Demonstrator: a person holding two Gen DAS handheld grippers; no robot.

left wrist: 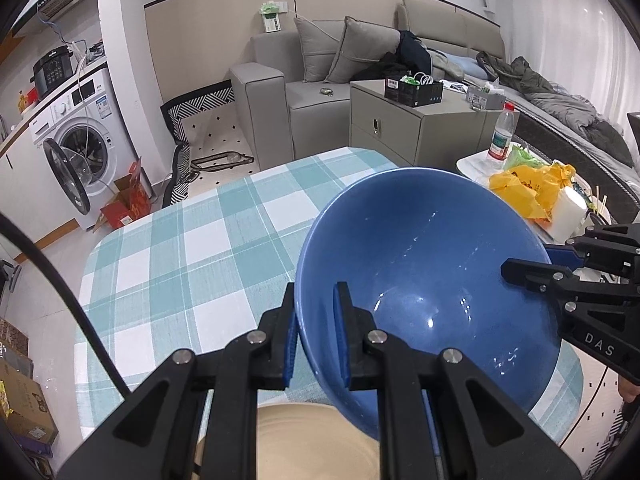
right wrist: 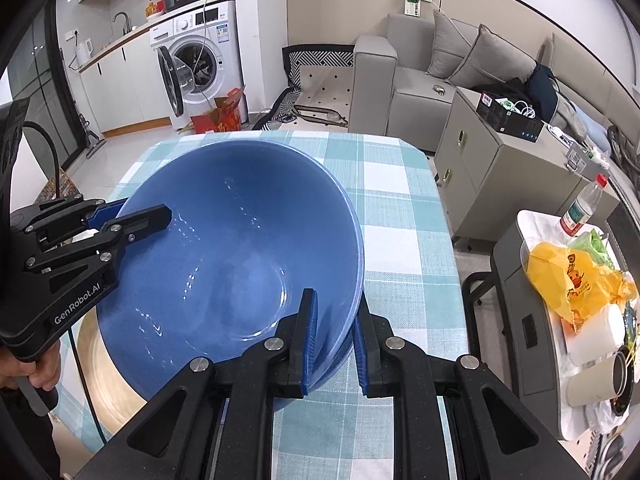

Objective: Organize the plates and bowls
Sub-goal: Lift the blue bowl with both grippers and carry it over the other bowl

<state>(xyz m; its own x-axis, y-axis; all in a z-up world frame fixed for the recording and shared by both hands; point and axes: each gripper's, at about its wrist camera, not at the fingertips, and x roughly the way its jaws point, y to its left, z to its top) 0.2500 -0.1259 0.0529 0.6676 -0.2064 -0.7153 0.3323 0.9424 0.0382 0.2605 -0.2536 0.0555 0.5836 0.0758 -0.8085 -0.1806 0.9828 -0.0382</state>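
Checked tablecloth point(left wrist: 172, 264) in pale teal and white covers the tabletop, which carries the task's things. Large blue bowl point(left wrist: 424, 280), tilted and empty, is held above the cloth near the tabletop's near edge, gripped at opposite sides of its rim; only glints of light show on its glazed inner wall. In the right wrist view the same blue bowl point(right wrist: 224, 264) fills the left half of the tabletop. Beige plate point(left wrist: 316, 440), ridged in rings and bare of contents, lies on the cloth at the near edge, partly under the bowl's lower side; whether bowl and plate touch cannot be told. Left gripper point(left wrist: 316, 320) is pinched on the bowl's rim, one blue pad outside the wall and one inside. Right gripper point(right wrist: 334, 332) likewise clamps the opposite rim, its pads on either side of the wall. Each gripper shows in the other's view: the right gripper point(left wrist: 532, 268) at the bowl's right rim, the left gripper point(right wrist: 136, 220) at its left rim, with a person's hand point(right wrist: 38, 372) on its handle. Off the table, to the right, a side stand bears a white tray point(left wrist: 472, 166) holding a plastic water bottle point(left wrist: 502, 136), a yellow plastic bag point(left wrist: 528, 188) and a white paper cup point(left wrist: 568, 214). A grey bedside cabinet point(left wrist: 416, 132) beyond the table's far edge carries a black open box point(left wrist: 412, 90) with small items inside, too small to name.
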